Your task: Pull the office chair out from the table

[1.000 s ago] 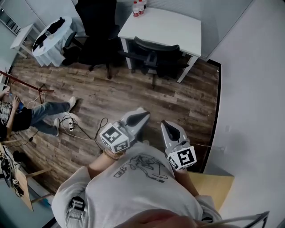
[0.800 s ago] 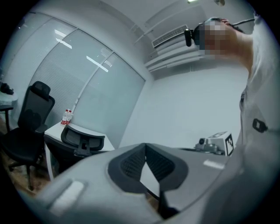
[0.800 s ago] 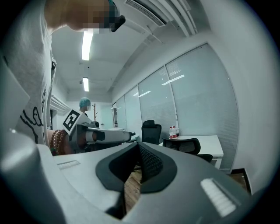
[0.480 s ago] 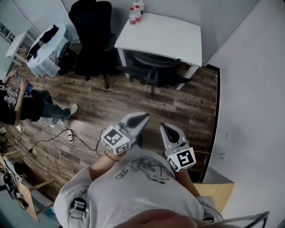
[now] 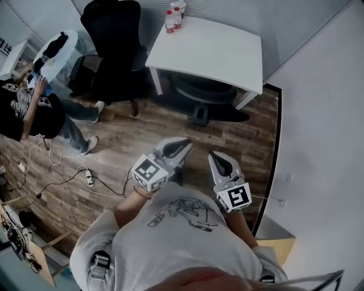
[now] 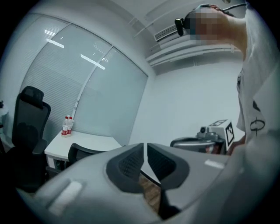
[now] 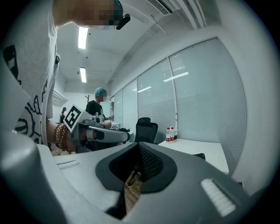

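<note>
Office chair sits tucked under the white table, well apart from both grippers. Left gripper jaws are opening, nothing between them; right gripper is closed and empty. Risks: grabbing the tall black chair beside the table instead, or closed right jaws just shoving the backrest.

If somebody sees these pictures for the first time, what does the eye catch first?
First comes the white table at the top of the head view, with a black office chair pushed under it and bottles on its far corner. Nearer, two tongs point toward it: the left tongs are just opening and empty, the right tongs shut.
</note>
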